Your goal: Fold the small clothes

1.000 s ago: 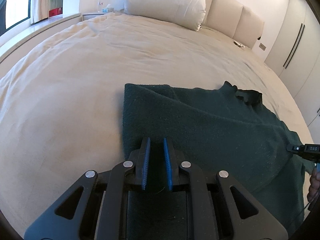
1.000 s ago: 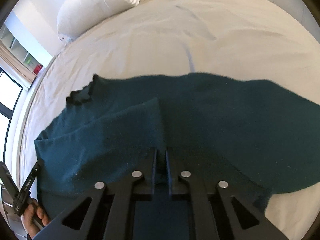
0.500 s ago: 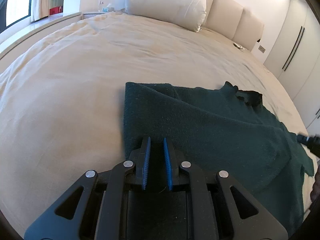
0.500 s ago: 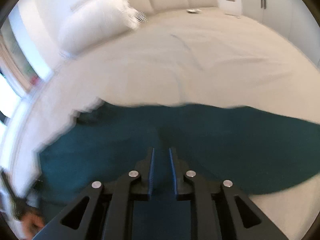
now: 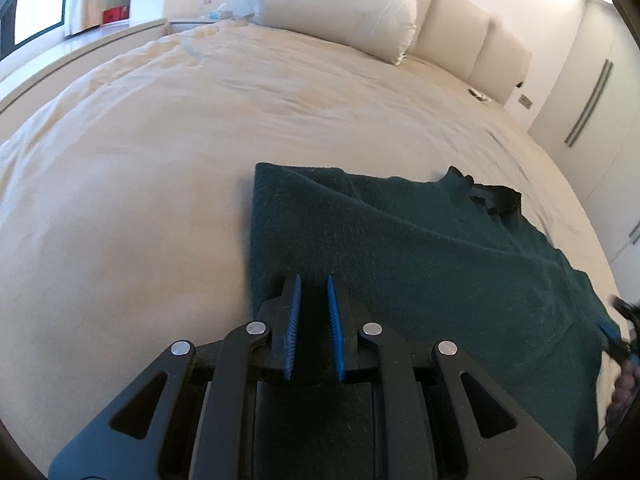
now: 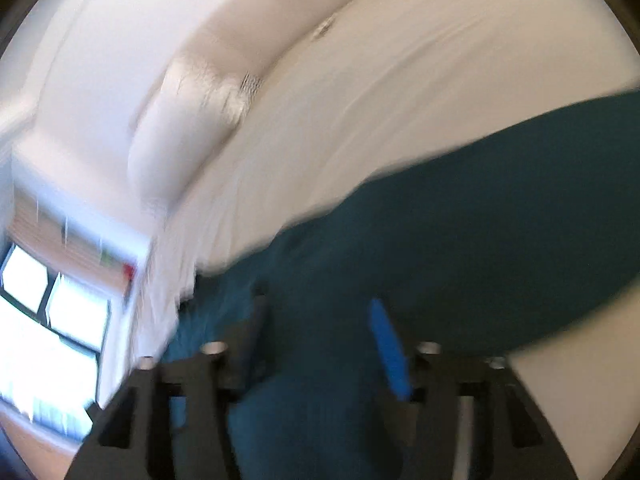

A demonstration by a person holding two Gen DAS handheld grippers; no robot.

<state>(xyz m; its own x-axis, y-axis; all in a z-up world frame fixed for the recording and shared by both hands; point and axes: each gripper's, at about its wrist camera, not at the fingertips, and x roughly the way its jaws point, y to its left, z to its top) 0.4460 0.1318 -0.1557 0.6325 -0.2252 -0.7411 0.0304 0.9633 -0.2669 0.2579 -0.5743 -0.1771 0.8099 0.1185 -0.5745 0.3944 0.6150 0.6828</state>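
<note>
A dark green sweater (image 5: 420,248) lies spread on the cream bed (image 5: 160,160), its collar toward the far right and one side folded over. My left gripper (image 5: 313,280) sits at the sweater's near left edge, its blue pads nearly together with a pinch of the knit between them. The right wrist view is blurred by motion. There my right gripper (image 6: 318,304) hangs over the sweater (image 6: 460,240) with its jaws opening wide; the pads press on nothing. A hand with part of the right gripper (image 5: 620,320) shows at the right edge of the left wrist view.
A large white pillow (image 5: 340,4) leans on the padded headboard (image 5: 460,32) at the far end. Wardrobe doors (image 5: 592,92) stand on the right and a window (image 5: 36,0) on the far left. A small object (image 5: 478,94) lies near the headboard.
My right gripper let go of the sweater, its jaws spreading from shut to wide, and it swung and rolled sideways fast. The left gripper stayed put.
</note>
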